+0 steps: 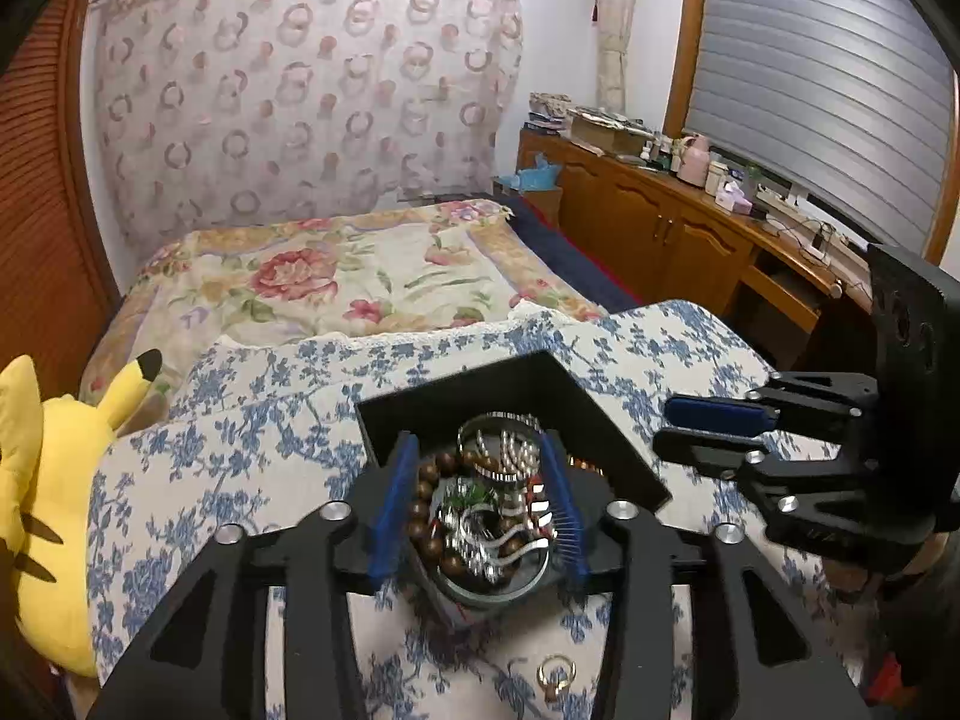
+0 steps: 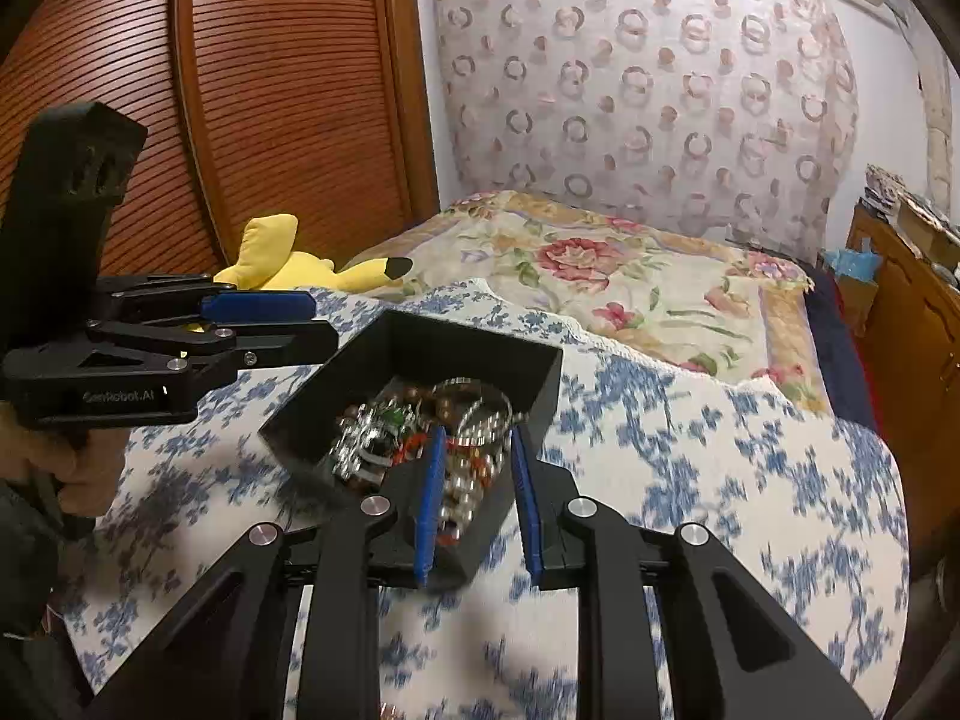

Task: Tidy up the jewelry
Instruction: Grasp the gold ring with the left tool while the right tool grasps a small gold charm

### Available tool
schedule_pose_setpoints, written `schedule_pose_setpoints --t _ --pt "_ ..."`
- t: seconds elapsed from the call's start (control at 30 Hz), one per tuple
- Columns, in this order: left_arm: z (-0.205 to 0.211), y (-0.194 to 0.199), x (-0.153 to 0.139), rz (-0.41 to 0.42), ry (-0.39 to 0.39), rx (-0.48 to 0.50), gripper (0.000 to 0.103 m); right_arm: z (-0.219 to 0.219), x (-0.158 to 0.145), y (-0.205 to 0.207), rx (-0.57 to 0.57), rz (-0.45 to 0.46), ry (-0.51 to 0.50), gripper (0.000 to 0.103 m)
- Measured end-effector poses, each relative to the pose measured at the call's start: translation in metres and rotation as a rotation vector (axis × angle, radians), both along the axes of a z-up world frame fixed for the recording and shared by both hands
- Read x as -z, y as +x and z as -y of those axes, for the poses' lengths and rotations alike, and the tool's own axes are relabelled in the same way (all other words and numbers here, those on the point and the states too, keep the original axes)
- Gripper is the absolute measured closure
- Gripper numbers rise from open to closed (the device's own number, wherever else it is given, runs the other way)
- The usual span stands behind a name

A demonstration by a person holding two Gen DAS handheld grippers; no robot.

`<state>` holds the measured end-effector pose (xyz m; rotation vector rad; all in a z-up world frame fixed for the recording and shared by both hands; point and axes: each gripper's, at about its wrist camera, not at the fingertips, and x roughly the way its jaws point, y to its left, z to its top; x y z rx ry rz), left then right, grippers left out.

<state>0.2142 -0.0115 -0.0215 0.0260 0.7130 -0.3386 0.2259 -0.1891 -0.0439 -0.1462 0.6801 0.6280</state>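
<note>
Left wrist view: the bed (image 1: 336,276) fills the upper middle of the frame, and below it the blue-flowered surface (image 1: 252,438) carries my black box (image 1: 528,396) at centre. In the box lies the jewelry (image 1: 480,504): brown beads, silver bangles, chains, all tangled. My left tongs (image 1: 480,510) are spread wide over the heap, pinching nothing. My right tongs (image 2: 477,498) are likewise spread above the box's near corner, empty. A small gold ring (image 1: 555,675) sits alone at the bottom edge. I judge the pieces light, slippery and apt to snag; the stiff bangle rim looks the surest hold.
</note>
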Motion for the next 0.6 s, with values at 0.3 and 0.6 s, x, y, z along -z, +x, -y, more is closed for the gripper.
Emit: schedule_pose_setpoints --t 0.3,0.6 --pt "-0.008 -0.04 0.026 -0.049 0.0 0.007 0.053 0.02 0.028 -0.053 -0.004 -0.08 -0.043 0.078" --pt "-0.007 -0.067 0.06 -0.123 0.039 0.021 0.049 0.013 0.054 -0.087 -0.053 -0.142 -0.106 0.075"
